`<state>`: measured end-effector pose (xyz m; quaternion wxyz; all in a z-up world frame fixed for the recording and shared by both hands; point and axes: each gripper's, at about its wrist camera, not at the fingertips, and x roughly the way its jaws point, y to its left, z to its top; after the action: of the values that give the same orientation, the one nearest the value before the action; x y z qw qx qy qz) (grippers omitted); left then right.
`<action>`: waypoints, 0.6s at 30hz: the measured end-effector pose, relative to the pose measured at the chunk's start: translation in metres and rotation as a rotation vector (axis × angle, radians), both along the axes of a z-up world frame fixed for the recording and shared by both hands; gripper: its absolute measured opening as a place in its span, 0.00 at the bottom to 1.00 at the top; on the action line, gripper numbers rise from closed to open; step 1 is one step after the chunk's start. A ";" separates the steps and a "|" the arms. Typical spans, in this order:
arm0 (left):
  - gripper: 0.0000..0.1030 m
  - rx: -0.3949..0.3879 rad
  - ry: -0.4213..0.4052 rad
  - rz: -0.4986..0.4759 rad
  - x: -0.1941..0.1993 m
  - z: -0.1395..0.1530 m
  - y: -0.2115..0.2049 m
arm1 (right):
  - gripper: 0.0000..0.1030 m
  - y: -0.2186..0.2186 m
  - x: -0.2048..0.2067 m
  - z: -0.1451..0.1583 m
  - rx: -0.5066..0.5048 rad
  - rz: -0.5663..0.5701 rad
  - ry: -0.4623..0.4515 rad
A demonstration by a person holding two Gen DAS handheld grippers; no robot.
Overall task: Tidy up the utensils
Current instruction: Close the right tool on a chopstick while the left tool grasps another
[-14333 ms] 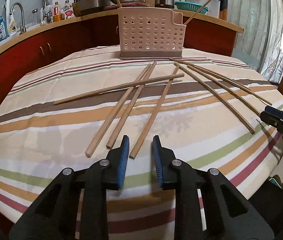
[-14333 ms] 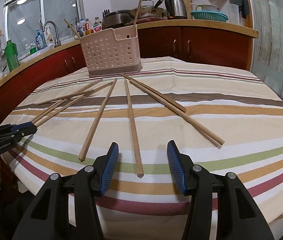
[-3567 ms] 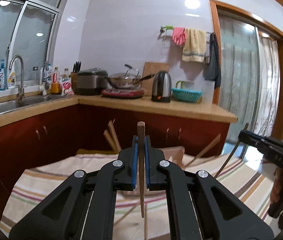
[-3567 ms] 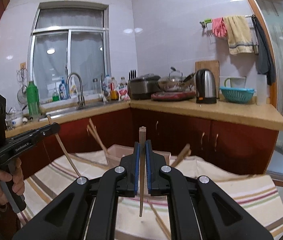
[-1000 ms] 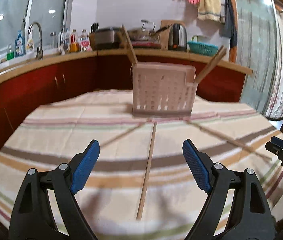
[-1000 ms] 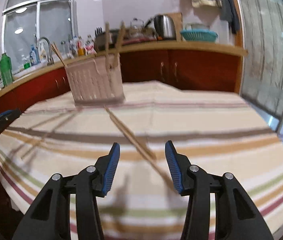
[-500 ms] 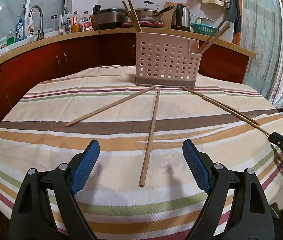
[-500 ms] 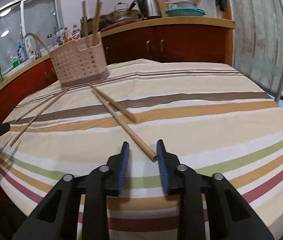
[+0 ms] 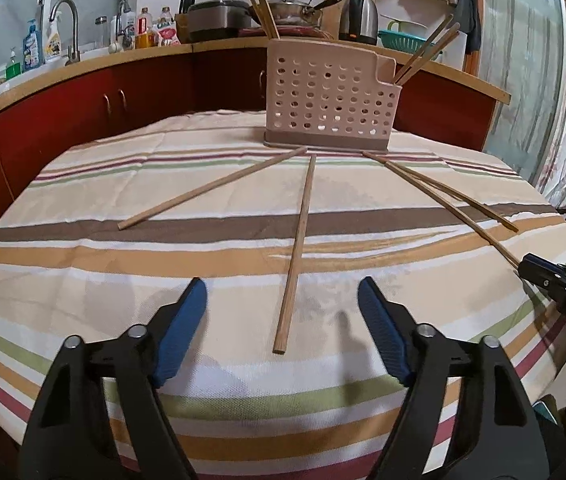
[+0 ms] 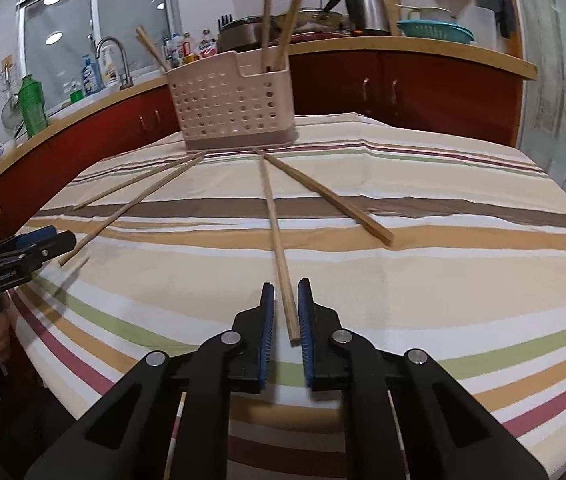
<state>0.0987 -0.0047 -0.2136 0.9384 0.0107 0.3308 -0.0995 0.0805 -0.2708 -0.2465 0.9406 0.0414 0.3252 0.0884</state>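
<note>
A pink perforated utensil holder (image 9: 331, 96) (image 10: 231, 100) stands at the table's far side with several chopsticks upright in it. More chopsticks lie fanned on the striped cloth. My left gripper (image 9: 281, 284) is open wide and its jaws are closing; the near end of one chopstick (image 9: 297, 256) lies between them, untouched. My right gripper (image 10: 286, 285) is closing around the near end of another chopstick (image 10: 275, 232). The right pad (image 10: 306, 320) is against it and a thin gap shows at the left pad. That chopstick still rests on the cloth.
One loose chopstick (image 9: 211, 190) lies left of the left gripper, a pair (image 9: 443, 196) to its right. The right gripper (image 9: 531, 266) shows at that view's right edge. The round table's rim (image 10: 483, 412) is close. A red cabinet counter (image 9: 123, 92) curves behind.
The right gripper moved forward over the chopstick's end and its jaws narrowed around it. The left gripper sank a little and its jaws drew in slightly.
</note>
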 end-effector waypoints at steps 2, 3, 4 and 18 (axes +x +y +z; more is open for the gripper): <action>0.58 -0.004 0.019 -0.008 0.002 -0.003 0.000 | 0.13 0.001 0.000 -0.001 0.006 0.000 0.002; 0.55 -0.004 0.028 -0.014 0.002 -0.005 0.000 | 0.13 0.001 0.000 -0.001 0.008 0.000 0.005; 0.51 -0.001 0.038 -0.021 0.003 -0.007 0.000 | 0.13 0.001 0.000 -0.001 0.007 0.001 0.004; 0.08 0.011 0.037 -0.040 0.002 -0.011 0.001 | 0.07 0.013 -0.002 -0.001 0.005 0.031 0.000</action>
<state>0.1009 -0.0033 -0.2248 0.9299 0.0209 0.3483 -0.1168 0.0782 -0.2580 -0.2477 0.9390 0.0384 0.3256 0.1039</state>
